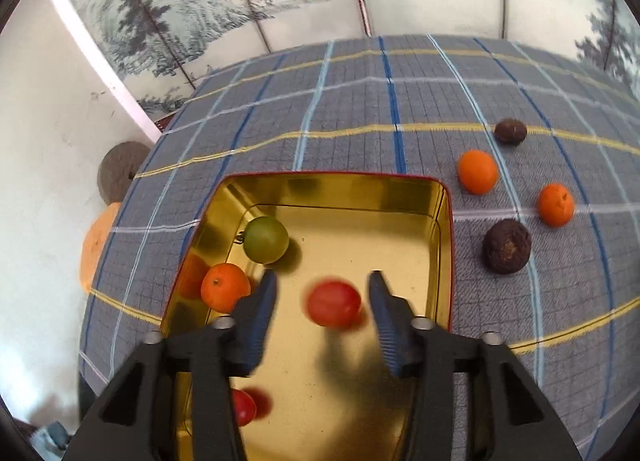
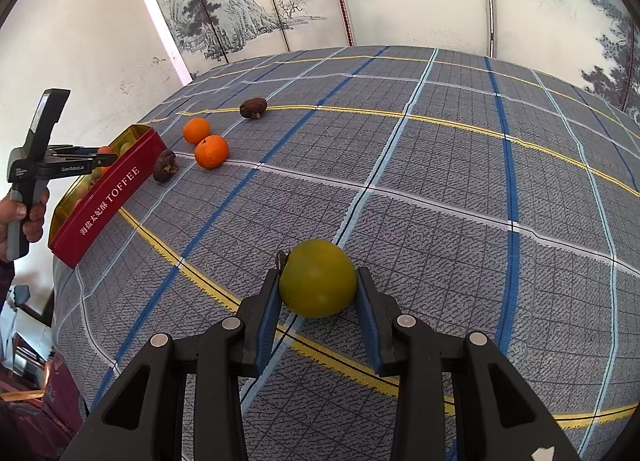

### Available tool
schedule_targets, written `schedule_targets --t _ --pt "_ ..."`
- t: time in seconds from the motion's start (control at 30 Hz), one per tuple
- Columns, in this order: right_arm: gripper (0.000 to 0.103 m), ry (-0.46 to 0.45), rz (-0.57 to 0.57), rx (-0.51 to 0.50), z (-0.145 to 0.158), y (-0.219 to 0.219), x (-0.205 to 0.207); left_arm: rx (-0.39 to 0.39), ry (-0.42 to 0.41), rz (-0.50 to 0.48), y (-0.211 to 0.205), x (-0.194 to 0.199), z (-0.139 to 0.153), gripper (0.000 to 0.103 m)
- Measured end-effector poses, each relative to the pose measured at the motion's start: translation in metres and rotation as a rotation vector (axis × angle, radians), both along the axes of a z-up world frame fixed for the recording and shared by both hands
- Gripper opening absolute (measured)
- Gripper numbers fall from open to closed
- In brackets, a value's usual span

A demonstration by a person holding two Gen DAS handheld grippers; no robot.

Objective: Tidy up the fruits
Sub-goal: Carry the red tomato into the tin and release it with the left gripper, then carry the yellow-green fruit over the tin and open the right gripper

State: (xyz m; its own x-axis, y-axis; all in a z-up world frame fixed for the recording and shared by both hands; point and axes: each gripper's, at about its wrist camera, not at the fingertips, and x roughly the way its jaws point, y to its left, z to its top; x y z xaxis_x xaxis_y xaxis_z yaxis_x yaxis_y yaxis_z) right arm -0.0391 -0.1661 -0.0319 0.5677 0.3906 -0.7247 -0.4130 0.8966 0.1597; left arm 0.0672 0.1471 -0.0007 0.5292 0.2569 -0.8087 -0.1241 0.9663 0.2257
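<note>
Over the gold-lined tin (image 1: 444,221) near the table's left edge, our left gripper (image 1: 322,301) hangs with its jaws spread, and a blurred red fruit (image 1: 334,303) shows between them, touching neither. We count four fruits in the tin: that red one, a second red one (image 1: 244,407) at the near end, one orange (image 1: 225,287) and one green fruit (image 1: 266,239). Outside it on the checked cloth (image 1: 360,109) lie two oranges (image 1: 477,171) (image 1: 555,205) and two dark brown fruits (image 1: 507,246) (image 1: 510,131). Only the right view shows the tin's red outer wall (image 2: 108,205) lettered TOFFEE, and our right gripper (image 2: 317,289) clamped on a yellow-green fruit (image 2: 318,279) above the cloth.
</note>
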Motion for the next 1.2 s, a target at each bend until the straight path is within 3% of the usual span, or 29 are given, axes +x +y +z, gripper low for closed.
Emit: schedule_targets --t 0.03,0.1,0.2,0.7,0.87,1.07,1.2 --pt "0.034 0.000 0.000 0.002 0.000 0.000 0.000 -0.007 -0.023 0.005 0.000 -0.004 0.004 0.066" --pt "0.035 0.001 0.002 0.007 0.000 0.000 0.000 -0.015 -0.071 0.005 0.000 -0.016 0.011 0.071" --pt "0.035 0.003 0.004 0.013 0.000 -0.001 0.000 0.004 -0.098 0.007 -0.003 -0.034 0.015 0.072" --pt "0.035 0.014 -0.014 0.045 0.002 -0.001 -0.002 -0.115 -0.145 0.083 0.004 -0.122 0.017 0.072" --pt "0.035 -0.003 -0.016 0.061 0.012 0.001 -0.010 -0.114 -0.165 0.076 -0.002 -0.142 0.019 0.072" --pt "0.035 -0.026 0.040 0.075 0.034 0.027 -0.020 -0.127 -0.190 0.088 -0.003 -0.166 0.020 0.072" --pt "0.035 -0.049 0.155 0.082 0.053 0.074 -0.025 -0.126 -0.212 0.140 0.014 -0.180 0.023 0.072"
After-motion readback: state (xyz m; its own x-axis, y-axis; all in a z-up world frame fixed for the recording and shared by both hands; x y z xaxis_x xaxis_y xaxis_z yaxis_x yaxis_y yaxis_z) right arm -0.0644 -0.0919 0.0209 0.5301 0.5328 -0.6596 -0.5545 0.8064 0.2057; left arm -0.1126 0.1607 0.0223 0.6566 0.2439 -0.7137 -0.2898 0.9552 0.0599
